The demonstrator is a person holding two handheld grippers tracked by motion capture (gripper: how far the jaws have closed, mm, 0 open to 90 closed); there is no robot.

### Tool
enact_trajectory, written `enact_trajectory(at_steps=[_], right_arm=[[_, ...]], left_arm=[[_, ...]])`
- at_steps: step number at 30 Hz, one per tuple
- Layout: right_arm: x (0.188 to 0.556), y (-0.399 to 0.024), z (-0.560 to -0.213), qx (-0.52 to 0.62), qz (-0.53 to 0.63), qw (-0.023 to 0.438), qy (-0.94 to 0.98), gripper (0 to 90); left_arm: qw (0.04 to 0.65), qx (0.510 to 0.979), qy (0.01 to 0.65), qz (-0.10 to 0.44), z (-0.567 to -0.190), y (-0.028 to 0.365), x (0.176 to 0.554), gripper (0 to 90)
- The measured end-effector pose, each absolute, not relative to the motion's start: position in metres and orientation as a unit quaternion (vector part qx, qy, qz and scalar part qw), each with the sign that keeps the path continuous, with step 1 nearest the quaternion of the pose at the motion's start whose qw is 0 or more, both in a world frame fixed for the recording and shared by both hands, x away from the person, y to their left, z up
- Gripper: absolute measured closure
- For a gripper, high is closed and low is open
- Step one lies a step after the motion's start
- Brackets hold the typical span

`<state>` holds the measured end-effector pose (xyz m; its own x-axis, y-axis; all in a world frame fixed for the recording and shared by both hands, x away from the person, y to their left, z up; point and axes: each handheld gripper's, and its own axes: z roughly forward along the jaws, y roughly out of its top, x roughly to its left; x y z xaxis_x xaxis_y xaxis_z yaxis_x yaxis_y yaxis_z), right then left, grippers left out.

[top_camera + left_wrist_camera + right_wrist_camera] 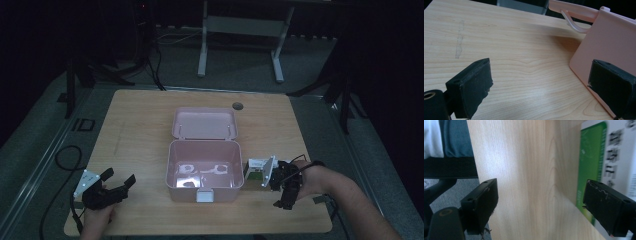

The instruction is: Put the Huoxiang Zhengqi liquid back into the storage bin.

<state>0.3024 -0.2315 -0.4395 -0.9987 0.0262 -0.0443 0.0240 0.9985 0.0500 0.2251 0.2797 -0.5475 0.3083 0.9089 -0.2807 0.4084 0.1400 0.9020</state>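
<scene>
An open pink box (185, 192) stands mid-table with its lid (205, 123) folded back flat behind it; pale white items (202, 172) lie inside. My left gripper (120, 176) rests at the front left corner of the table, open and holding nothing. In the left gripper view its jaws (541, 75) stand wide apart, facing the box's side wall (606, 42). A small white and green carton (256, 169) stands just right of the box. My right gripper (275, 189) is open beside it; one jaw is right next to the carton (609, 157), while bare wood lies between the jaws (541, 197).
A round grommet hole (237, 106) sits behind the lid. A black cable (65, 155) loops off the table's left side. The table's front edge (477, 157) runs close to my right gripper. A grey desk frame (240, 30) stands on the floor beyond the table.
</scene>
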Motion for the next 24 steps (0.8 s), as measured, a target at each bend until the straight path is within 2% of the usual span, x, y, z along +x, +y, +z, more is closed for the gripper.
enact_trajectory(at_steps=[13, 24], right_arm=[[0.322, -0.225, -0.41, 0.001, 0.028, 0.049, 0.998, 14.8], [0.35, -0.218, -0.413, 0.017, 0.031, 0.057, 0.998, 14.9]], left_arm=[[0.533, 0.608, 0.539, 0.235, -0.547, 0.28, 0.225, 5.3], [0.533, 0.61, 0.538, 0.231, -0.548, 0.28, 0.225, 5.2]])
